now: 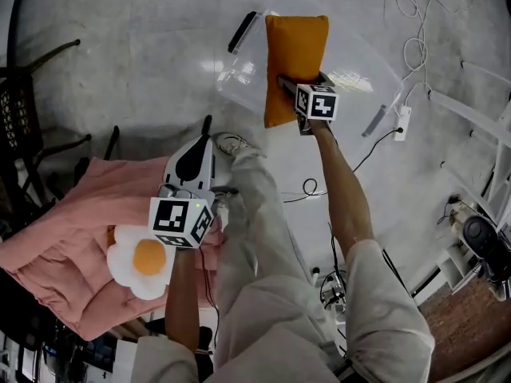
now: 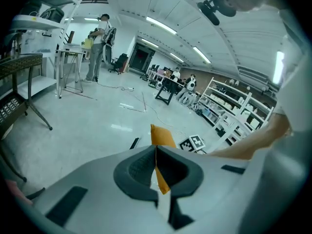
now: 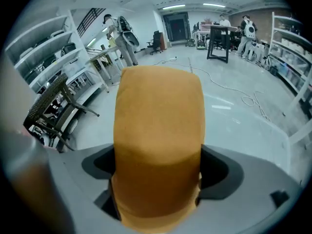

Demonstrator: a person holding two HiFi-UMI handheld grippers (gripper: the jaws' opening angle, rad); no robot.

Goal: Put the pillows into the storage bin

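An orange pillow (image 1: pixel 295 54) hangs lengthwise over a clear plastic storage bin (image 1: pixel 375 66) on the floor. My right gripper (image 1: pixel 302 82) is shut on the pillow's near end; in the right gripper view the orange pillow (image 3: pixel 158 130) fills the whole gap between the jaws. A fried-egg-shaped pillow (image 1: pixel 144 262) lies on a pink blanket (image 1: pixel 64 238) at lower left. My left gripper (image 1: pixel 204 130) hovers just above it, jaws shut and empty. Beyond my left gripper (image 2: pixel 156 152), the left gripper view shows the orange pillow (image 2: pixel 161 136) upright.
A black chair (image 1: pixel 20 110) stands at the far left beside the blanket. A white power strip (image 1: pixel 403 122) and loose cables lie on the floor right of the bin. White shelving (image 1: pixel 479 118) lines the right side. The person's legs and shoe (image 1: pixel 235 144) stand between the blanket and the bin.
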